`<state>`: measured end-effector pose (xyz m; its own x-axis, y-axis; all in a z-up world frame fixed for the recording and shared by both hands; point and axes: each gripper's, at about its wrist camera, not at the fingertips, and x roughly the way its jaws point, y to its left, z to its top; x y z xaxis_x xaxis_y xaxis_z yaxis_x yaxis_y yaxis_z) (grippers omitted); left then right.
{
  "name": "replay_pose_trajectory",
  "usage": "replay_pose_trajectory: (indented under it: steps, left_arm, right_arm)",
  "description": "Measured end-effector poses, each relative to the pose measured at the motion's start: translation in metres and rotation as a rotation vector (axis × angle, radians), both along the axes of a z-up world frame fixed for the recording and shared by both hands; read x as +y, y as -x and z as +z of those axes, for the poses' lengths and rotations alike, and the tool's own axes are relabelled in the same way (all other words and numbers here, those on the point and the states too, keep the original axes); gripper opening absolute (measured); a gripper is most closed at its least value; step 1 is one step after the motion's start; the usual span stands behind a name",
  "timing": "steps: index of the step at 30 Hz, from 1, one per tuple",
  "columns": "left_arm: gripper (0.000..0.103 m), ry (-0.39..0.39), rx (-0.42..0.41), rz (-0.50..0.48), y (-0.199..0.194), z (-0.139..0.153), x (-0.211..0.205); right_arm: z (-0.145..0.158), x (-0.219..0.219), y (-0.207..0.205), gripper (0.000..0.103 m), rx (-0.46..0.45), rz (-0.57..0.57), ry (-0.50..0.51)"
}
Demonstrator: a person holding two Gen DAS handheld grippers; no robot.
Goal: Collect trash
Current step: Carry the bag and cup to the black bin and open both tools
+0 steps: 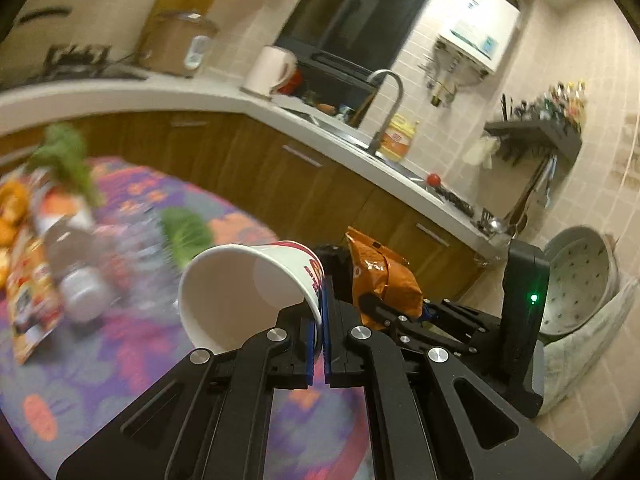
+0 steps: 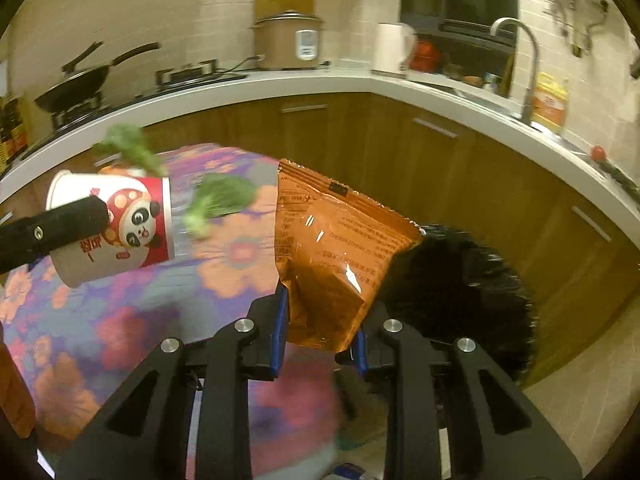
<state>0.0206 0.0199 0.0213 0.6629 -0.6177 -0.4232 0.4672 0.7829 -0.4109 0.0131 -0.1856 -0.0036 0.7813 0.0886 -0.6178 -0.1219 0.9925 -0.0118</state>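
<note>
My left gripper (image 1: 321, 322) is shut on the rim of a white paper cup (image 1: 240, 288) with a red panda print, held tipped on its side above the flowered tablecloth (image 1: 120, 360). In the right wrist view the same cup (image 2: 120, 224) hangs at the left, with a left finger (image 2: 52, 232) across it. My right gripper (image 2: 320, 336) is shut on the lower edge of an orange snack bag (image 2: 336, 248), which stands up between the blue pads. That bag (image 1: 380, 276) also shows just right of the cup in the left wrist view.
Green leaves (image 2: 220, 200), a plastic bottle (image 1: 76, 276) and snack wrappers (image 1: 28, 296) lie on the table. A black bin bag (image 2: 472, 292) gapes right of the table. Behind runs a wooden counter (image 2: 360, 84) with a sink tap (image 1: 388, 108), a kettle (image 2: 392, 50) and a rice cooker (image 2: 288, 40).
</note>
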Motion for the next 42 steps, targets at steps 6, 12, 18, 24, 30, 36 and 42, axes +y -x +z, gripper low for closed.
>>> replay_pose_trajectory:
  steps: [6,12,18,24,30,36,42]
  left_arm:
    - [0.001,-0.041,-0.042,0.028,-0.016,0.002,-0.072]
    - [0.001,-0.020,-0.051,0.036,-0.039,-0.015,-0.127]
    - [0.001,-0.030,-0.025,0.028,-0.053,-0.038,-0.166]
    - [0.001,-0.052,0.002,-0.011,-0.062,-0.050,-0.187]
    - [0.022,-0.088,0.027,-0.033,-0.066,-0.063,-0.200]
    - [0.052,-0.117,0.032,-0.009,-0.066,-0.062,-0.198]
    - [0.058,-0.185,0.150,-0.059,-0.069,-0.066,-0.202]
  right_arm:
    - [-0.018,-0.067,-0.020,0.023,0.019,-0.092,-0.017]
    - [-0.043,-0.111,-0.034,0.023,0.047,-0.141,-0.035]
    - [-0.069,-0.140,-0.045,0.024,0.098,-0.171,-0.069]
    - [-0.085,-0.155,-0.049,0.031,0.133,-0.196,-0.093]
    - [-0.096,-0.168,-0.048,0.056,0.162,-0.221,-0.103]
    - [-0.100,-0.174,-0.042,0.057,0.176,-0.241,-0.105]
    - [-0.092,-0.179,-0.037,0.057,0.173,-0.263,-0.133]
